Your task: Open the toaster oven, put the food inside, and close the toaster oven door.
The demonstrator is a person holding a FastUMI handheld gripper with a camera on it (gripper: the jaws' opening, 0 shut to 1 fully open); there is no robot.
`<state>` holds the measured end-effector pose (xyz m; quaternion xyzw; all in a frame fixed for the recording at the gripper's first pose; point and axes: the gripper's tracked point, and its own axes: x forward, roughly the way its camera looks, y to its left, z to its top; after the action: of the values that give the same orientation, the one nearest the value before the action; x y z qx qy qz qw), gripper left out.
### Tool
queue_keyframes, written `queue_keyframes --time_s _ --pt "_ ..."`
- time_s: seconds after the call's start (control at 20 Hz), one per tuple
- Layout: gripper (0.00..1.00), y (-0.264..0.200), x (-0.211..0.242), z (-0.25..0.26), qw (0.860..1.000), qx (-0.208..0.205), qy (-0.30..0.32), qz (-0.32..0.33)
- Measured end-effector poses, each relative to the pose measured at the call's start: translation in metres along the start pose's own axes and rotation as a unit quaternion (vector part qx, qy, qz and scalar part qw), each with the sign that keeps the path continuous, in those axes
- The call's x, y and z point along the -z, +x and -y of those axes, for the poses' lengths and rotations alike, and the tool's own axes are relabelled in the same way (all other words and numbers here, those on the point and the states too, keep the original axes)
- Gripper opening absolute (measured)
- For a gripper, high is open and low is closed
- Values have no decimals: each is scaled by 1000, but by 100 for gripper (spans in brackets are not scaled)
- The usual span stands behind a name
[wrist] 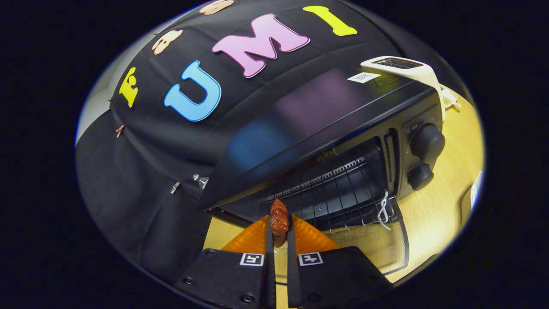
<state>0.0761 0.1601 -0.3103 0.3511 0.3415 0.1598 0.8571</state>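
Note:
My gripper [279,226] is shut on a small reddish-brown piece of food [279,218], which stands up between the fingertips. Just beyond them the black toaster oven [326,111] stands open, its glass door [377,246] folded down flat over the wooden table. The food hangs in front of the oven's opening, at the near edge of the wire rack [339,193]. A white cord [384,210] is tied to the door's handle side. Two round knobs [426,143] sit on the oven's right panel.
A white pop-up toaster [407,68] stands behind the oven on the right. The wooden table [433,214] runs on to the right of the door, with a white object [476,191] at its far right. Black cloth hangs behind and left of the oven.

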Motion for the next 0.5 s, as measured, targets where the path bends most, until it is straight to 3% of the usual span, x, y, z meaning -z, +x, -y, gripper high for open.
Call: queue_keyframes --time_s 0.35,0.5 --pt "16 29 -19 23 999 36 -2 27" --pt "32 27 -25 40 994 82 -56 38"
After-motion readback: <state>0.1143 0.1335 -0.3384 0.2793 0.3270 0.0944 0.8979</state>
